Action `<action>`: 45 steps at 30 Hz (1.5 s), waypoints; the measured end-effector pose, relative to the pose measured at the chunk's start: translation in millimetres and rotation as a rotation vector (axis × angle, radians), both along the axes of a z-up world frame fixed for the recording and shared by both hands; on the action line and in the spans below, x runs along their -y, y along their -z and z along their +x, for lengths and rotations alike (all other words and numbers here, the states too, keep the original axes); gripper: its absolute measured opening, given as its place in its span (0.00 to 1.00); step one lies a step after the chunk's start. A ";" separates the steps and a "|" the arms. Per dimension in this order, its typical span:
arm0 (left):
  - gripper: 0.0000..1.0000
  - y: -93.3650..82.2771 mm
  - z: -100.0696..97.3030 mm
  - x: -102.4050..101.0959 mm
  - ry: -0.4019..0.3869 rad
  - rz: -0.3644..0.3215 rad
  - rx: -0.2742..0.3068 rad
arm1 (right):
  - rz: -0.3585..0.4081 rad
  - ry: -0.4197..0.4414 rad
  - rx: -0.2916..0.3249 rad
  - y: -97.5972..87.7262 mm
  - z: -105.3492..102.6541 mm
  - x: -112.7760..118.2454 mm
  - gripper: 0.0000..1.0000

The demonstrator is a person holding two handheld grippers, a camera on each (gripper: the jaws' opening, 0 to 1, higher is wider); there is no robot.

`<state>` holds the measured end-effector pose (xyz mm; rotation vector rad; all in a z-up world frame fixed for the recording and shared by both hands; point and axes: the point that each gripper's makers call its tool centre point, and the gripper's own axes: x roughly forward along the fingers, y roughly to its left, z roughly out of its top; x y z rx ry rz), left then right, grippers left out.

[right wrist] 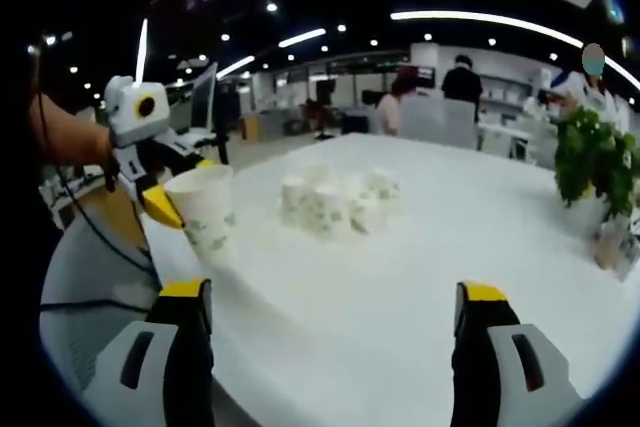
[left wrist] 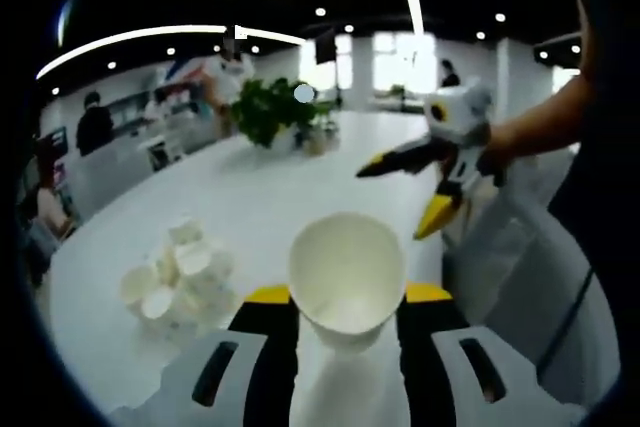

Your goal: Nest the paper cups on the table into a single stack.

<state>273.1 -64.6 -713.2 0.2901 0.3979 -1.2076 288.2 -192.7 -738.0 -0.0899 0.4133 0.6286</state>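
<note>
Nearest to us, the left gripper has its jaws closed on a paper cup, mouth up, held over the near edge of the table; in the right gripper view the same cup shows above that edge, pinched between yellow-tipped jaws. We cannot tell whether this is one cup or a few already nested — the wall looks single from here.

The right gripper stands wide, jaws well apart with nothing between them, over bare table top just inside the near edge.

Further in, toward the middle of the table, the loose cups sit as a close cluster, some touching, none visibly nested into another. From the left gripper view the cluster lies off toward the table's left edge, a heap of white rims and bases.

At the far edge stands a potted plant; beyond it people sit at other desks.

By our judgement the task is barely begun: one cup is in hand as the base of the stack, and the whole cluster is left to gather — each cup to be picked by the free gripper and dropped into the held one.
</note>
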 end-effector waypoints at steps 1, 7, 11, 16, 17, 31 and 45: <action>0.36 1.9 -0.8 0.0 0.001 0.004 0.000 | 0.001 0.001 -0.001 0.5 -0.1 0.4 1.00; 0.37 12.8 -4.3 -0.1 -0.003 0.023 0.002 | 0.004 0.003 -0.004 1.5 -1.8 0.0 1.00; 0.37 18.4 -1.6 -2.0 -0.035 0.024 0.018 | 0.009 0.009 -0.007 2.0 -3.0 0.7 0.99; 0.37 26.3 -3.0 -3.5 -0.044 0.028 0.016 | 0.012 0.014 -0.008 3.5 -3.7 2.1 0.99; 0.37 27.7 -3.2 -3.7 -0.046 0.026 0.012 | 0.013 0.014 -0.008 3.5 -3.9 2.1 0.99; 0.36 52.3 -6.4 -7.3 -0.044 0.040 -0.007 | 0.011 0.016 -0.018 6.5 -7.7 0.7 0.99; 0.36 72.7 -9.7 -12.8 -0.044 0.066 -0.037 | 0.007 0.025 -0.026 8.8 -9.4 3.9 0.99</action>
